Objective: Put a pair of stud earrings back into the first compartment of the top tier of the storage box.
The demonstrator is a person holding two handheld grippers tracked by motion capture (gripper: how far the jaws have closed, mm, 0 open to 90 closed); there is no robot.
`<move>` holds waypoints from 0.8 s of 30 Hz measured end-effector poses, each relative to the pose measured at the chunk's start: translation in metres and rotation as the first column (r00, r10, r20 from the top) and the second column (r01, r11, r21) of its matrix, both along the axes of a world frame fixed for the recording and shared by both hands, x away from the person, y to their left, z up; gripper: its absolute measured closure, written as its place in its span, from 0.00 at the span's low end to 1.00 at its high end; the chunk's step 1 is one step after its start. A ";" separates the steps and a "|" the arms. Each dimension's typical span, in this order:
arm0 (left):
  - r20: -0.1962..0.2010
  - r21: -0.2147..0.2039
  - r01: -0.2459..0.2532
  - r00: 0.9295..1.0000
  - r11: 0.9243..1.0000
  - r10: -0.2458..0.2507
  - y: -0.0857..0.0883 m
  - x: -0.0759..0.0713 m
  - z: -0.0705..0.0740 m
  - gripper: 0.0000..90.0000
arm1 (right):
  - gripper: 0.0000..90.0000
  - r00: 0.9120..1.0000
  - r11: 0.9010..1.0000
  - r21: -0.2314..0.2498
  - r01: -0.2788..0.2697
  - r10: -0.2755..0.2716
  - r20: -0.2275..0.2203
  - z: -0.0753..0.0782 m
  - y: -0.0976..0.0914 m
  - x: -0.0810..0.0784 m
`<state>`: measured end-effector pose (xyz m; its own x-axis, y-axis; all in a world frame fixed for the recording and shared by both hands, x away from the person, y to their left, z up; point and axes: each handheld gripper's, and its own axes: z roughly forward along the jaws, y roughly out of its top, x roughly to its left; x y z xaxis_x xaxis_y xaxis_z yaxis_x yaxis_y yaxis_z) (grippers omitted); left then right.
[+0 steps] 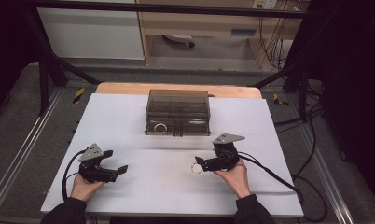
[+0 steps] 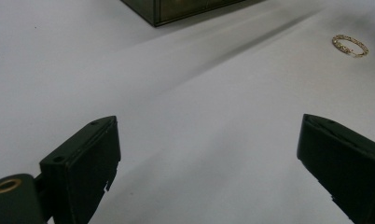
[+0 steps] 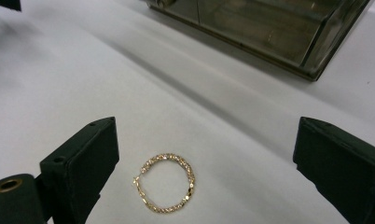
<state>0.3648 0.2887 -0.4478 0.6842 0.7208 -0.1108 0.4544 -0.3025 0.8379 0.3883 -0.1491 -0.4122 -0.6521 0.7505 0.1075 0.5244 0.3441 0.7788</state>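
Gold chain bracelet (image 3: 164, 182) lies looped between the spread-wide right hand-held gripper (image 3: 204, 163) jaws

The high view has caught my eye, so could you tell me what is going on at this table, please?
A person holds a two-jaw gripper in each hand over a white table. The right gripper is open, with a gold bracelet lying flat on the table between its jaws, not yet gripped. The left gripper is also open and holds nothing, off to the side. A smoky transparent box stands farther back, and a second gold ring-shaped piece shows at its front left.
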 end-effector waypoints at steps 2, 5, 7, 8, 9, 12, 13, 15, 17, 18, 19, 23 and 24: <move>0.000 0.001 0.000 1.000 1.000 0.000 0.000 0.000 0.000 0.06 | 0.09 1.000 1.000 -0.006 -0.001 0.001 -0.003 -0.002 0.000 0.000; 0.001 0.000 0.000 1.000 1.000 0.000 0.000 0.000 0.000 0.06 | 0.15 1.000 1.000 -0.028 -0.009 0.008 -0.027 -0.012 0.004 0.004; 0.001 0.000 0.000 1.000 1.000 0.000 0.000 0.000 0.000 0.06 | 0.17 0.999 0.999 -0.034 -0.016 0.015 -0.035 -0.015 0.005 0.006; 0.000 0.000 0.000 1.000 1.000 0.000 0.000 0.000 0.000 0.06 | 0.21 0.998 0.999 -0.046 -0.026 0.024 -0.054 -0.021 0.008 0.008; 0.000 0.000 0.000 1.000 1.000 0.000 0.000 0.000 0.000 0.06 | 0.21 0.998 0.999 -0.046 -0.026 0.024 -0.054 -0.021 0.008 0.008; 0.001 0.000 0.000 1.000 1.000 0.000 0.000 0.000 0.000 0.06 | 0.31 0.998 0.997 -0.074 -0.027 0.022 -0.065 -0.031 0.011 0.011; 0.001 -0.001 -0.001 1.000 1.000 0.001 0.000 0.000 0.000 0.06 | 0.31 0.998 0.997 -0.074 -0.027 0.022 -0.065 -0.031 0.011 0.011; 0.001 -0.001 -0.001 1.000 1.000 0.001 0.000 0.000 0.000 0.06 | 0.40 0.996 0.996 -0.075 -0.041 0.035 -0.080 -0.035 0.010 0.013; 0.001 -0.001 -0.001 1.000 1.000 0.001 0.000 0.000 0.000 0.06 | 0.43 0.996 0.996 -0.078 -0.045 0.038 -0.085 -0.036 0.010 0.013; 0.002 -0.001 -0.001 1.000 1.000 0.001 0.000 0.000 0.000 0.06 | 0.49 0.995 0.995 -0.085 -0.054 0.046 -0.087 -0.038 0.010 0.012; 0.002 -0.001 -0.001 1.000 1.000 0.001 0.000 0.000 0.000 0.06 | 0.49 0.995 0.995 -0.085 -0.054 0.046 -0.087 -0.038 0.010 0.012; 0.001 0.000 0.001 1.000 1.000 -0.001 0.000 0.000 0.000 0.06 | 0.60 0.996 0.993 -0.096 -0.063 0.056 -0.074 -0.038 0.010 0.010; 0.001 -0.001 0.000 1.000 1.000 0.000 0.000 0.000 0.000 0.06 | 0.65 0.995 0.993 -0.091 -0.071 0.064 -0.072 -0.039 0.011 0.010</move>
<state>0.3648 0.2889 -0.4477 0.6840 0.7211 -0.1105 0.4536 -0.3018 0.8385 0.3980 -0.1385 -0.4508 -0.6952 0.7138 0.0851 0.5484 0.4501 0.7048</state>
